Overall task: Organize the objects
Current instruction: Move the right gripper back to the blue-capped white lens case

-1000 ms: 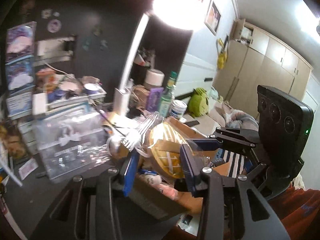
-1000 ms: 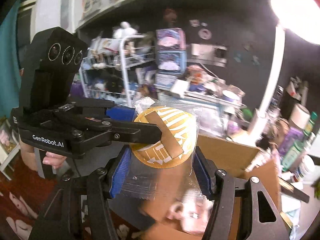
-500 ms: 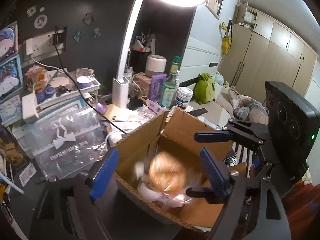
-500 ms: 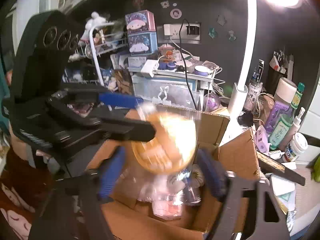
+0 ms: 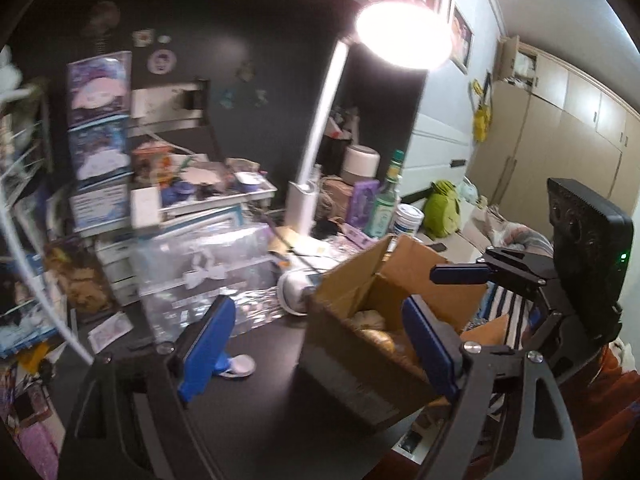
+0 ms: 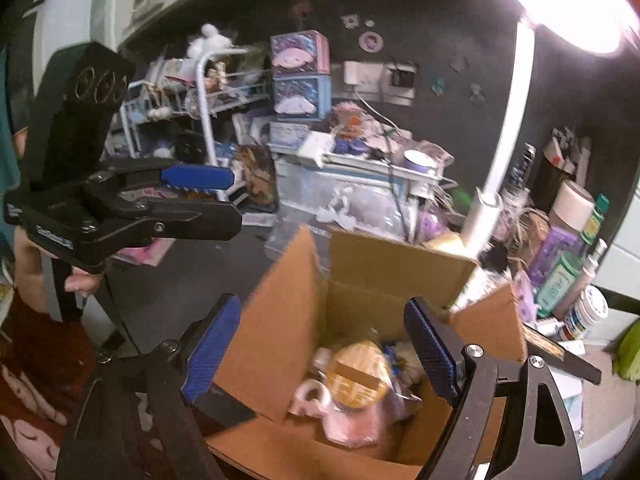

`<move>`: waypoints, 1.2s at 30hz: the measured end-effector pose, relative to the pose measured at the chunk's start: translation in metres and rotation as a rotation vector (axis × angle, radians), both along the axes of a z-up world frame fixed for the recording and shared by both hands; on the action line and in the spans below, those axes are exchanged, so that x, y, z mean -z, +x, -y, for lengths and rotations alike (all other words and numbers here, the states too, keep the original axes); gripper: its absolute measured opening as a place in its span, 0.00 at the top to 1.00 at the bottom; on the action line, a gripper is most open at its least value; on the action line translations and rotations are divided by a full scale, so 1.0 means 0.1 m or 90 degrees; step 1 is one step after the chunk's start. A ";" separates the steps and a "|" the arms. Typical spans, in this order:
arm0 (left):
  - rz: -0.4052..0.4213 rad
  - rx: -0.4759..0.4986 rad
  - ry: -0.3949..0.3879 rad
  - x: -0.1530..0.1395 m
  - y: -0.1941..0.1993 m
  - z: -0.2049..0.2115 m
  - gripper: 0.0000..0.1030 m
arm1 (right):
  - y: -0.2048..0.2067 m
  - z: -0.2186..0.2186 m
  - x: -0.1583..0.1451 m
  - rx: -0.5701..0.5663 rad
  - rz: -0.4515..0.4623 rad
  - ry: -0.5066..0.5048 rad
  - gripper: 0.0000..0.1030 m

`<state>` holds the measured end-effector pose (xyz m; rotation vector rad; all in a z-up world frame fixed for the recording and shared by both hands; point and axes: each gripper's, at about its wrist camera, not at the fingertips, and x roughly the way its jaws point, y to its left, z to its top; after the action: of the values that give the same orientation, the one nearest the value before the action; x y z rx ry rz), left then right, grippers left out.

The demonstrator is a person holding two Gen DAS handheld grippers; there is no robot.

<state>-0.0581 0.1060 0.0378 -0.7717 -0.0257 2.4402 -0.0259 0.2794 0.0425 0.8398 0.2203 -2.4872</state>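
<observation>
With the wrapped round yellow packet [image 6: 358,374] now lying inside the open cardboard box [image 6: 280,344] at the worktop's [image 5: 256,420] near edge, both tongs, left [image 5: 316,344] and right [image 6: 320,352], have just been opening and hold nothing; next calls for choosing another loose item from the clutter.

A single lamp head [image 5: 404,34] supplies nearly all the light and burns out to a featureless white disc in both views, casting glare over the wall [image 5: 280,60] behind it. The wall stays dark, and the bench [image 5: 248,400] top is deep in shadow. In the right wrist view the inside of the cardboard box [image 6: 280,336] is evenly lit. Motion blur softens the clutter at the back of the bench, strongest at the left of the left wrist view. Fisheye distortion bends straight lines, and the corners fall to black.
</observation>
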 end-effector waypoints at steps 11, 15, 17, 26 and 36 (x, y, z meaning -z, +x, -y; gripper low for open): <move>-0.001 -0.113 0.000 0.34 0.21 1.04 0.18 | 0.03 1.21 0.18 -0.126 0.034 -0.028 0.20; 0.020 -0.141 -0.006 0.61 0.23 1.32 0.16 | -0.09 1.55 0.49 -0.139 0.084 -0.027 0.20; 0.029 -0.151 -0.008 0.73 0.26 1.42 0.16 | -0.20 1.66 0.71 -0.123 0.111 -0.020 0.20; 0.081 -0.170 0.021 1.25 0.24 1.59 0.16 | -0.82 1.61 1.50 0.080 0.102 0.061 0.22; 0.093 -0.165 0.024 1.36 0.18 1.65 0.16 | -1.29 1.48 1.75 0.205 0.077 0.105 0.43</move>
<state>-0.0401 -0.0586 -0.0979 -0.9808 -0.2406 2.6094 -0.1547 0.1318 -0.1323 1.1709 0.2696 -2.7298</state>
